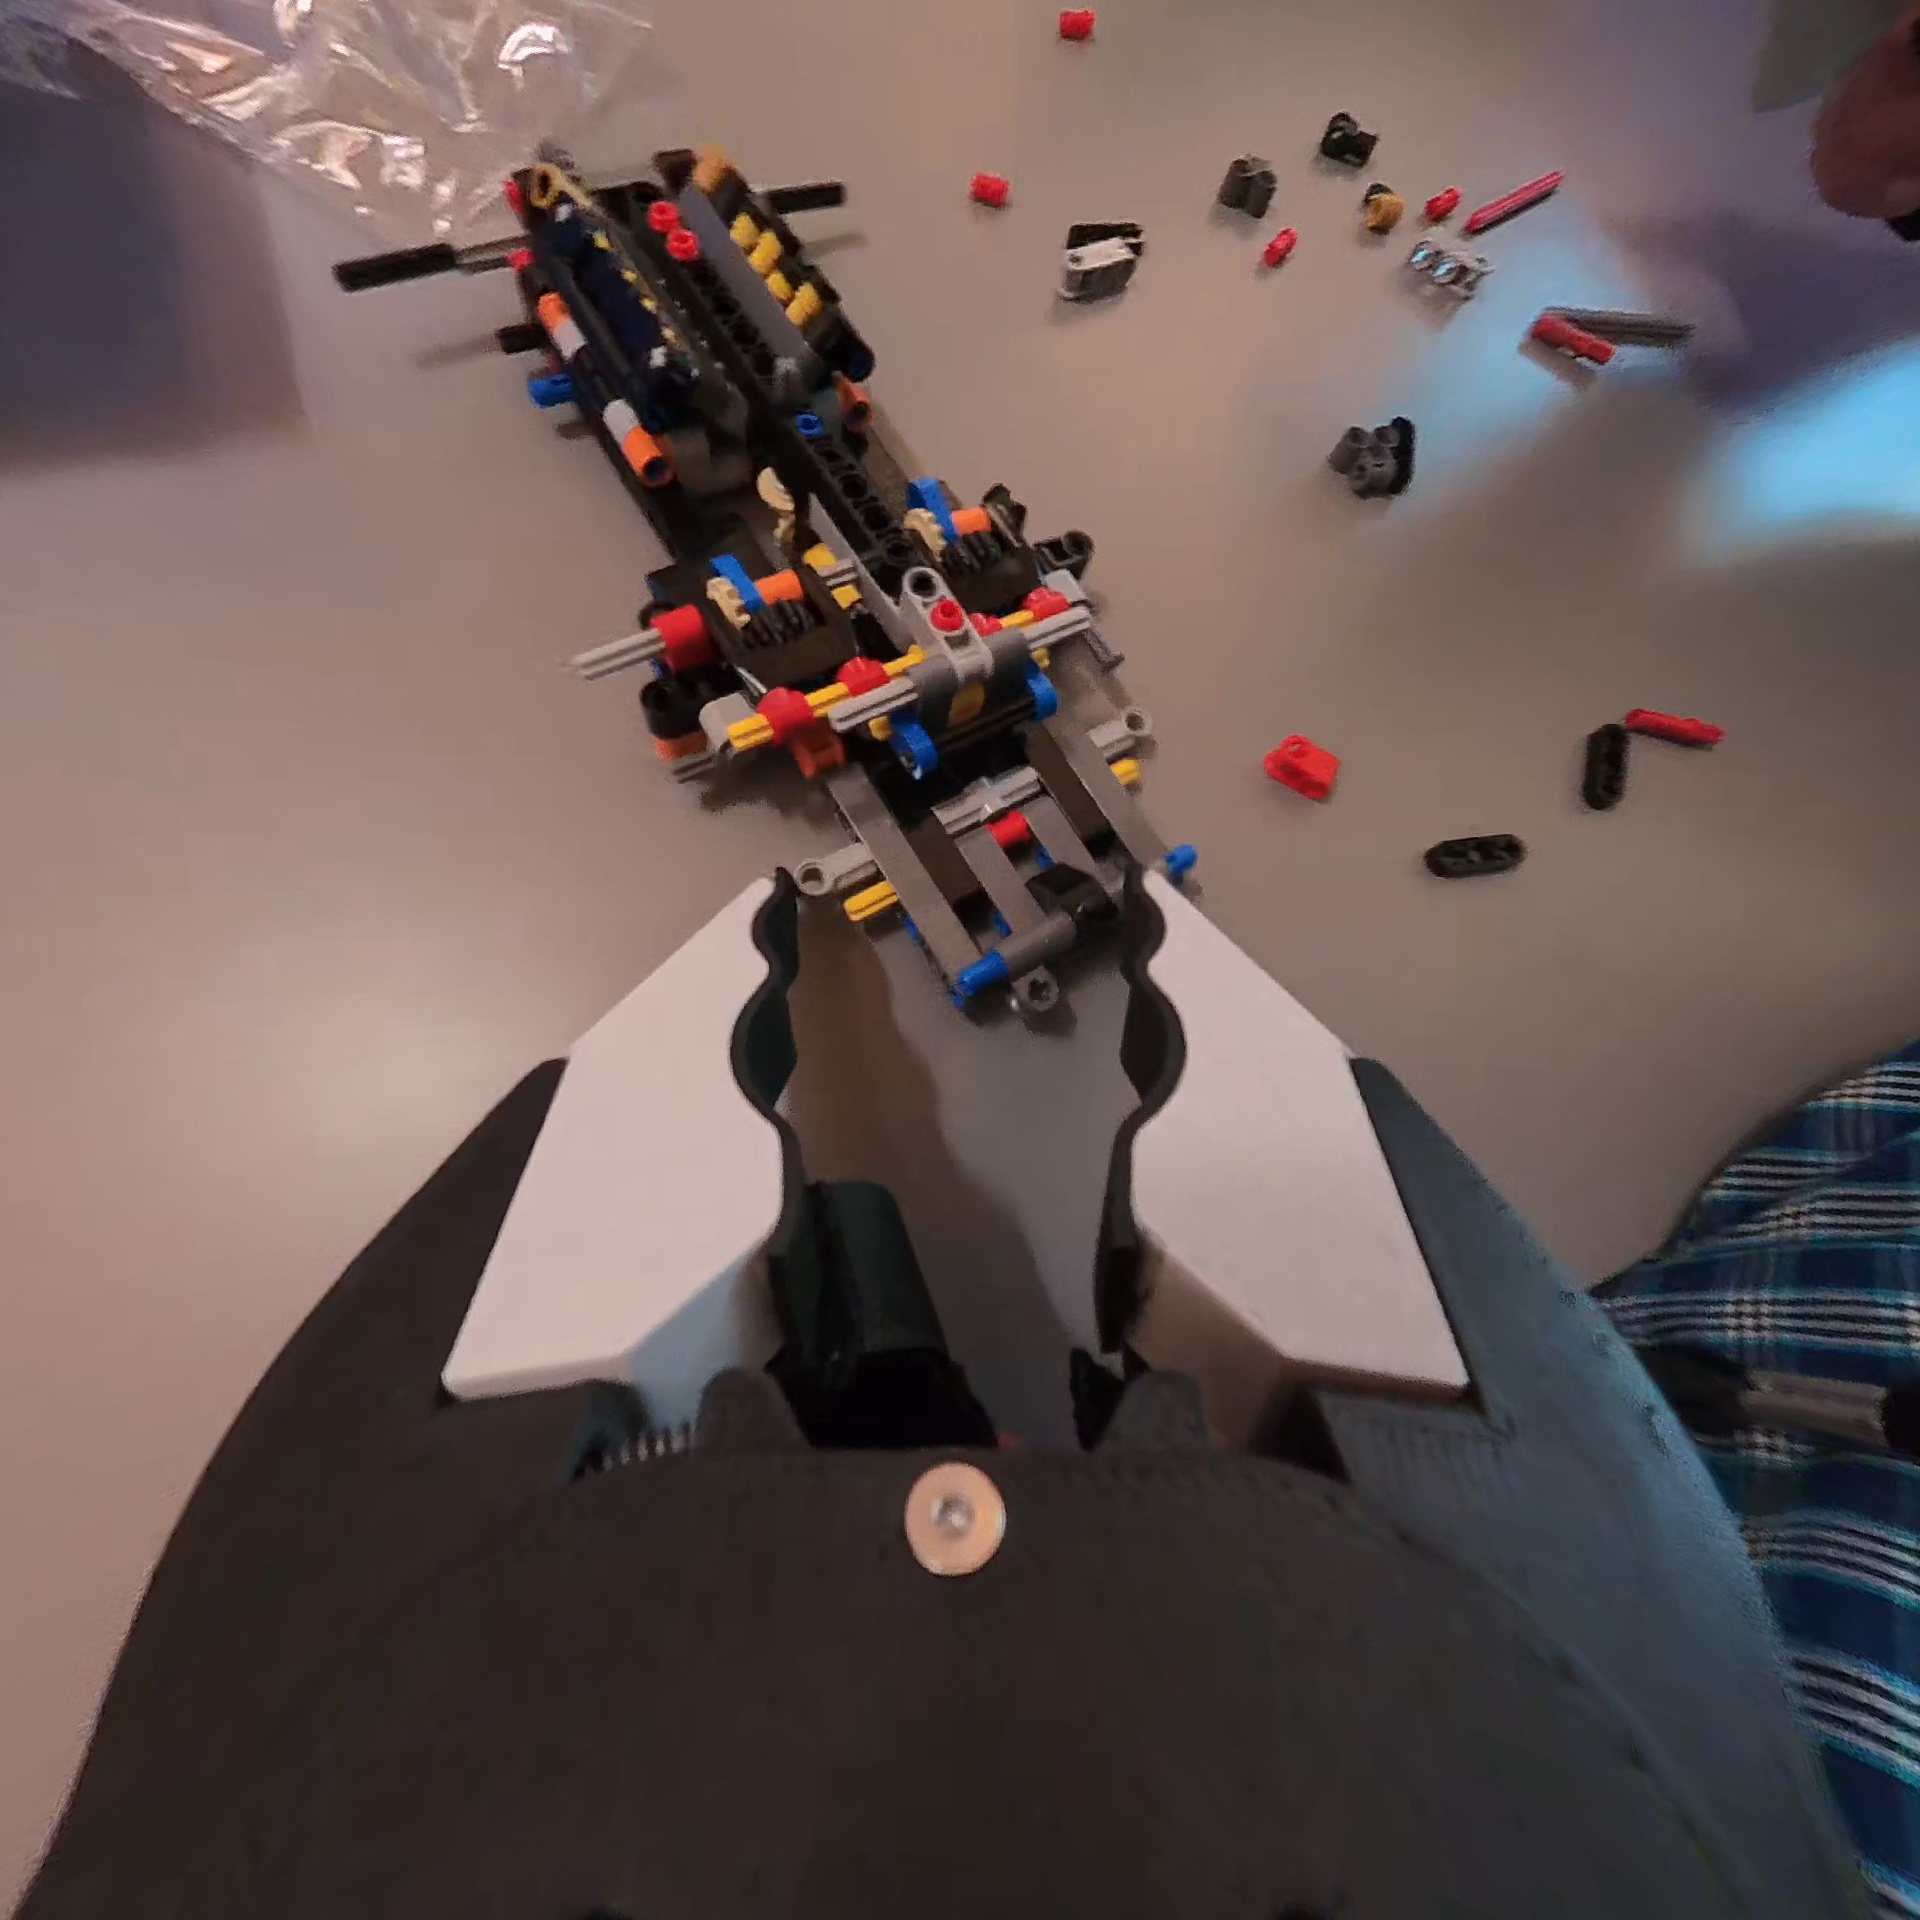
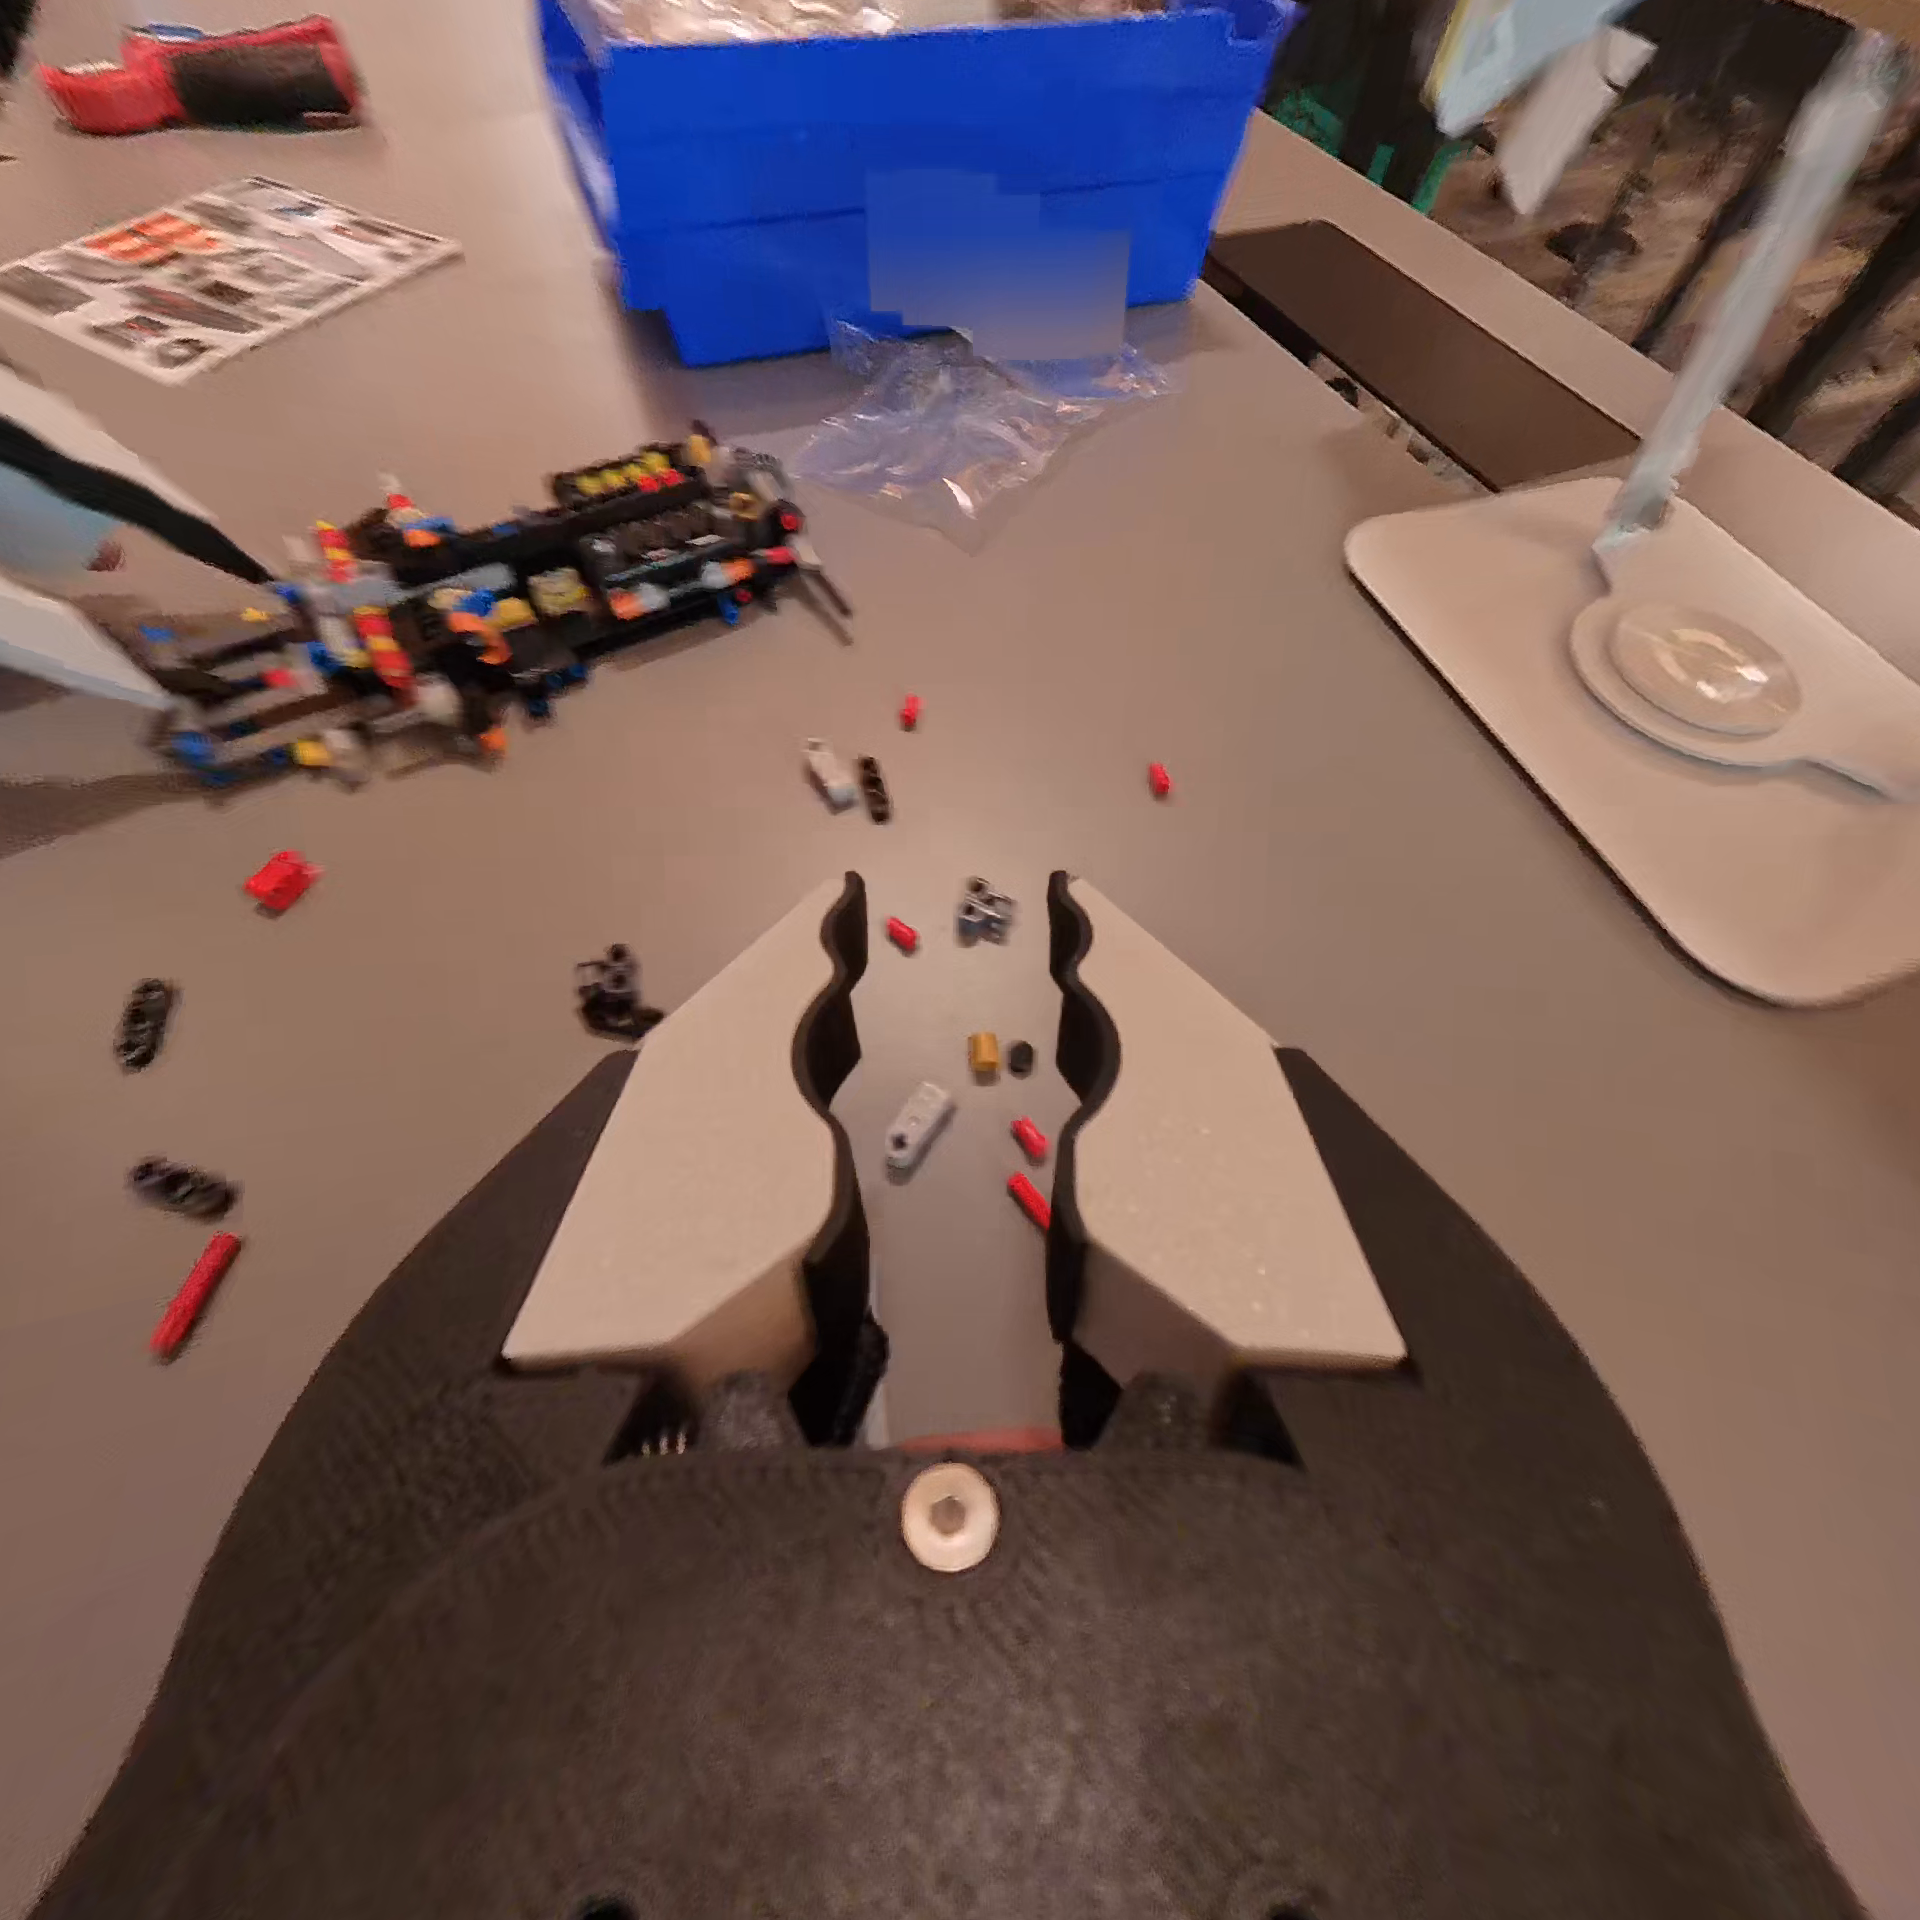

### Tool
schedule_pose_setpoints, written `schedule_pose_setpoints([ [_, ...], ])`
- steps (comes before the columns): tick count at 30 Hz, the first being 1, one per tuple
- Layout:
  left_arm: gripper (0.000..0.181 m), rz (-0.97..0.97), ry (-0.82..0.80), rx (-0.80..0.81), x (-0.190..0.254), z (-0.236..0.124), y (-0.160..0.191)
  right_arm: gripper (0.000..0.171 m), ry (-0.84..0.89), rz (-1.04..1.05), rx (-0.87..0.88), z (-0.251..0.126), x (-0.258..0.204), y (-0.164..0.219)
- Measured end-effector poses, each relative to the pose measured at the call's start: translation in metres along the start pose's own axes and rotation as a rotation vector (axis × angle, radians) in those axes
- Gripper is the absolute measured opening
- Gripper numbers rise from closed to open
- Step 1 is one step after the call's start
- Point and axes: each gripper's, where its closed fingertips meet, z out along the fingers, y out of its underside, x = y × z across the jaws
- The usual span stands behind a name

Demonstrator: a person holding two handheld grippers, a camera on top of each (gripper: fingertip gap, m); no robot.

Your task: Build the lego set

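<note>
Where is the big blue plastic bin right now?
In the right wrist view, the blue plastic bin sits at the table's far edge, behind the crumpled clear plastic bag.

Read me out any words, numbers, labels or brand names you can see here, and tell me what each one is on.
No text here is readable.
Printed sheet on the table: pictures and fine print, too small and blurred to read.
Blue bin: a patch on its front is masked; no lettering shows elsewhere.
Lego model and loose pieces: no lettering visible.
Left gripper and right gripper: no markings visible.
</note>
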Motion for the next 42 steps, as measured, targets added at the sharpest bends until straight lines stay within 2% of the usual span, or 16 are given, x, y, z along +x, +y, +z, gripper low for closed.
schedule_pose_setpoints([
  [1,0.061,0.003,0.016,0.003,0.005,0.001,0.0,0.025,-0.055,-0.032,0.016,0.0,-0.014,-0.005],
  [2,0.061,0.015,0.026,0.002,0.008,0.002,0.001,0.021,-0.097,-0.045,0.026,0.001,-0.026,-0.01],
  [5,0.06,0.047,0.012,-0.007,0.009,0.003,0.002,0.031,-0.246,-0.009,0.033,0.017,-0.069,-0.024],
  [9,0.06,0.054,0.013,-0.005,0.011,0.007,0.0,0.036,-0.316,-0.03,-0.028,0.055,-0.107,-0.027],
  [15,0.06,0.052,0.013,-0.007,0.011,0.008,0.0,0.034,-0.431,-0.053,-0.108,0.09,-0.127,-0.024],
  [22,0.06,0.053,0.014,-0.005,0.01,0.009,0.0,0.049,-0.559,-0.049,-0.188,0.12,-0.141,-0.018],
  [31,0.059,0.054,0.022,-0.011,0.011,0.01,0.001,0.04,-0.616,-0.156,-0.215,0.122,-0.15,-0.019],
  [38,0.059,0.06,0.017,-0.009,0.011,0.01,0.001,0.037,-0.626,-0.162,-0.161,0.115,-0.15,-0.029],
  [42,0.06,0.063,0.009,0.002,0.01,0.009,0.0,0.03,-0.653,-0.17,-0.131,0.105,-0.154,-0.038],
])
